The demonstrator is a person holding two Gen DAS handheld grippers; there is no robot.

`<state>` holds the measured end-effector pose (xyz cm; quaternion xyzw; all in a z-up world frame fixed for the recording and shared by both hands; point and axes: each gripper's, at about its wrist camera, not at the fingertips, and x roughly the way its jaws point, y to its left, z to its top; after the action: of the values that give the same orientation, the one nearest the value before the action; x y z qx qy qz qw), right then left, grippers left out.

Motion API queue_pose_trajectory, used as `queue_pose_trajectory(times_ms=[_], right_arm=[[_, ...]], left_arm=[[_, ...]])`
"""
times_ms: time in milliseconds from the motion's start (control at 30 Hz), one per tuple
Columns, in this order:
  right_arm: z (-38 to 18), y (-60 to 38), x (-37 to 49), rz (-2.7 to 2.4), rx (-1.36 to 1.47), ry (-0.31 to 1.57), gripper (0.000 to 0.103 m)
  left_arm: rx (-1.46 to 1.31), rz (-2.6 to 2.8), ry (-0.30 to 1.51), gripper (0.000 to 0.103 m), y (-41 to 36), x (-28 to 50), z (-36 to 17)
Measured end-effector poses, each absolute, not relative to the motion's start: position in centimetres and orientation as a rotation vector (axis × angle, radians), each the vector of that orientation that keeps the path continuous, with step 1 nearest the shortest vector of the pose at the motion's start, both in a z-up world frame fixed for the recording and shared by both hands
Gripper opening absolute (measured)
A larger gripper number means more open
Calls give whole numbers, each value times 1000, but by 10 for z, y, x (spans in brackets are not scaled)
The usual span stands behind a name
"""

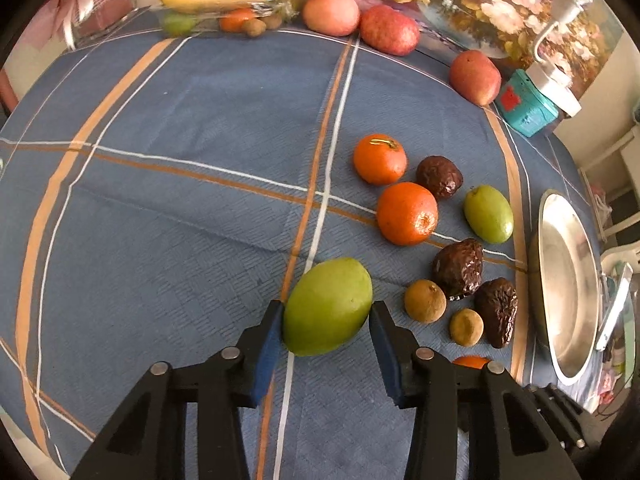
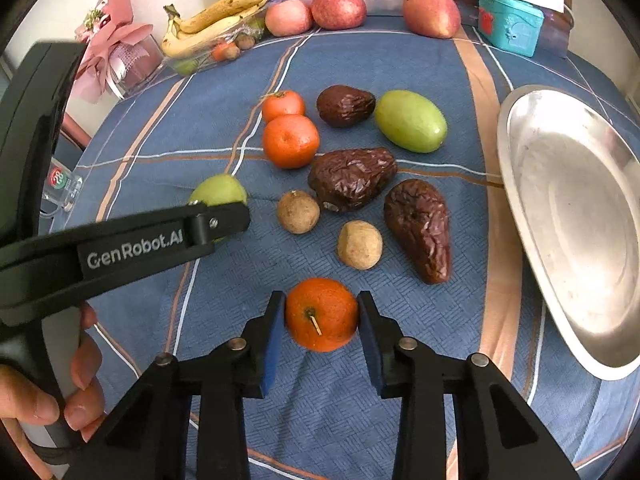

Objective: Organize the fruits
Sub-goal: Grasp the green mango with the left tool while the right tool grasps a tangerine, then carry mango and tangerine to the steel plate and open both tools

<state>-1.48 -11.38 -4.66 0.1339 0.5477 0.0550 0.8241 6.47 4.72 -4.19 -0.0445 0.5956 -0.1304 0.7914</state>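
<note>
My left gripper is shut on a green fruit, both blue pads against its sides; the fruit also shows in the right wrist view behind the left gripper's arm. My right gripper is shut on an orange tangerine with its stem facing me. On the blue cloth lie two more tangerines, another green fruit, three dark wrinkled fruits and two small brown round fruits.
A steel plate lies at the right table edge. At the back stand a glass dish with bananas, three red apples, a teal box and a pink bouquet.
</note>
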Motion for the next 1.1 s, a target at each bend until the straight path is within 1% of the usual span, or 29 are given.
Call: queue_pose_trajectory(times_ms=[333, 533, 700, 800, 1100], right_arm=[[-7, -142, -23, 17, 320, 1030, 37], [10, -157, -7, -60, 360, 1004, 37], [15, -165, 12, -107, 346, 1004, 37], [14, -180, 16, -117, 399, 1004, 37], [3, -264, 3, -318, 479, 997, 37]], left_arm=[[-193, -205, 1280, 45, 69, 61, -22], [-220, -152, 1263, 45, 64, 73, -6], [-207, -159, 1243, 45, 41, 81, 9], [-172, -183, 1222, 45, 20, 84, 19], [-102, -331, 1232, 45, -68, 85, 17]])
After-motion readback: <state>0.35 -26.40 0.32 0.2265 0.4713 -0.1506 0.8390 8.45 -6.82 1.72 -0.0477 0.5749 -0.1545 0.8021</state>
